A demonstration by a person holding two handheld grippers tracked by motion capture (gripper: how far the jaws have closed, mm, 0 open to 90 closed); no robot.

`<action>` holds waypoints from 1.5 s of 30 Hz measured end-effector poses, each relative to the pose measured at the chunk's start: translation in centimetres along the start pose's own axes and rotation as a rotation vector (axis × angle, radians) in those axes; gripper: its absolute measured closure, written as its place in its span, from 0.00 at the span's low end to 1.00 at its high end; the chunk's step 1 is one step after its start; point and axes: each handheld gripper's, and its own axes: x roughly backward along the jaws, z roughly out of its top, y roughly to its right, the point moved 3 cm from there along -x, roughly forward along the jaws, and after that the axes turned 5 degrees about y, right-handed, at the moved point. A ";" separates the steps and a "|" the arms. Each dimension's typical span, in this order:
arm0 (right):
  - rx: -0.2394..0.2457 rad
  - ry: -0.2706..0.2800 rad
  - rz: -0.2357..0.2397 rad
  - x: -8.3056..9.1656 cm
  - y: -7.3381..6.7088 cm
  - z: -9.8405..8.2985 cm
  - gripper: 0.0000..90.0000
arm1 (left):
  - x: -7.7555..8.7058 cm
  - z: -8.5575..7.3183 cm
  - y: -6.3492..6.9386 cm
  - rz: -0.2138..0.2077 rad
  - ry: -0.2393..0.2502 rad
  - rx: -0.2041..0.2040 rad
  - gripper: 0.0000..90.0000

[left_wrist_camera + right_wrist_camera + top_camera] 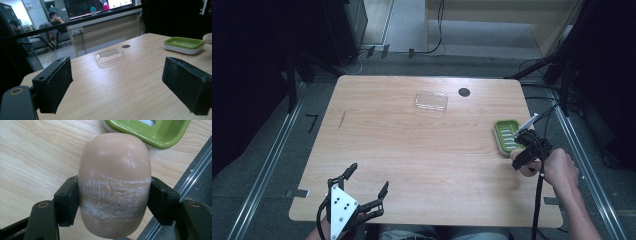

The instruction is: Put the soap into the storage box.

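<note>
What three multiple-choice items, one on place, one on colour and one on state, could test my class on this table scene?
1. Where does the clear lid lie?
A. inside the soap dish
B. on the table's far middle part
C. between the left claw's jaws

2. What colour is the soap dish?
A. green
B. red
C. blue

3. What state is the right claw in?
A. open with nothing in it
B. shut on the lid
C. shut on the soap bar

Answers: B, as the lid rests alone on the wood near the dark hole; A, as its rim shows green; C, as both jaws press the bar's sides.
</note>
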 end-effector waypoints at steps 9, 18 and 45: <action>-0.018 -0.009 0.008 -0.1 0.5 0.7 0.37 | 0.0 0.0 0.0 0.000 -0.001 -0.001 0.11; -0.040 -0.006 0.005 0.0 0.9 1.6 0.37 | 0.0 0.0 0.0 0.001 0.000 0.000 0.11; -0.077 0.018 0.012 0.1 2.4 4.9 0.37 | 0.0 0.0 0.0 0.003 0.000 0.005 0.11</action>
